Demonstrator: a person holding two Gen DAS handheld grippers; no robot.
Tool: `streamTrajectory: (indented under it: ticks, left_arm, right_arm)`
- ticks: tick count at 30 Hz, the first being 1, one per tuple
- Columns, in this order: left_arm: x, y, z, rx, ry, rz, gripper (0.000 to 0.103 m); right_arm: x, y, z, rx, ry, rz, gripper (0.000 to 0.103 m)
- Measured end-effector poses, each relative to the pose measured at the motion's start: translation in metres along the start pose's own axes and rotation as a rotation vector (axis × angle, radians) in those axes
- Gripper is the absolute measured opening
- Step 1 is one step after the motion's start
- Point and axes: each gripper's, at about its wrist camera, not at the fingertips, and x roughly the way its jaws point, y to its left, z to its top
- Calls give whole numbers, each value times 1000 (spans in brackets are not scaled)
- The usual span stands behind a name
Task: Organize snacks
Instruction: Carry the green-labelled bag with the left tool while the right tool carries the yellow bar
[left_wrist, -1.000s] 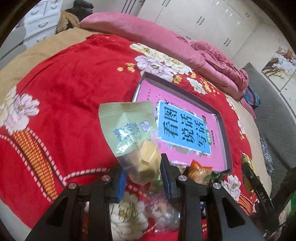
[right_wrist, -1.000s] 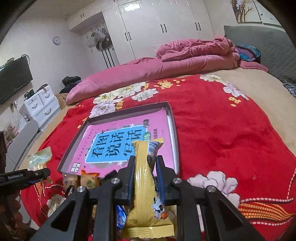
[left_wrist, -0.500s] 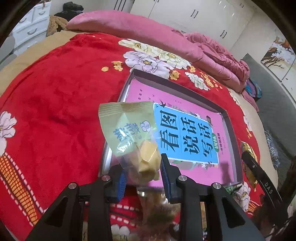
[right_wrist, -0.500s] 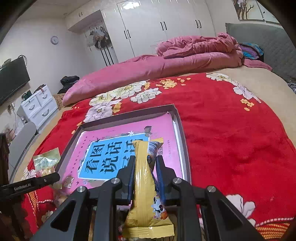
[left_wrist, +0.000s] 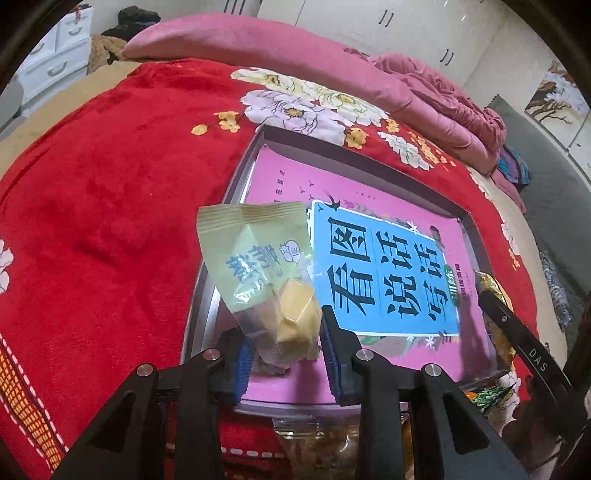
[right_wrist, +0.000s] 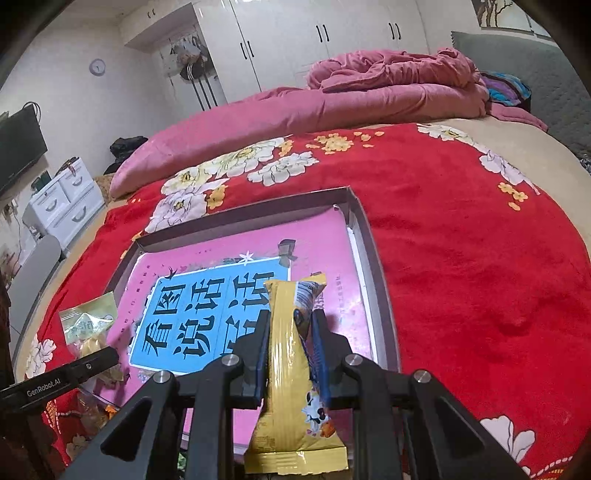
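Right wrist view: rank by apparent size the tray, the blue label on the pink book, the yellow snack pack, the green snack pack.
1. Tray
2. Blue label and yellow snack pack: look close in size, and the pack sits right at the camera, so I won't rank them.
3. Green snack pack, smallest in view, partly hidden by the left hand-held gripper.

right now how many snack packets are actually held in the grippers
2. A green packet is pinched in the left gripper above the tray's left edge; a yellow packet is in the right gripper. More snacks lie loose below, partly hidden.
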Motion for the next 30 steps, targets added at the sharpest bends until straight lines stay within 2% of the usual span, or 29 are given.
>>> streamTrajectory:
  ticks: [30]
  left_arm:
    - [2,-2,1,14,-10,-7,34]
  right_arm:
    - [7,-11,-6,29,57,-46,23]
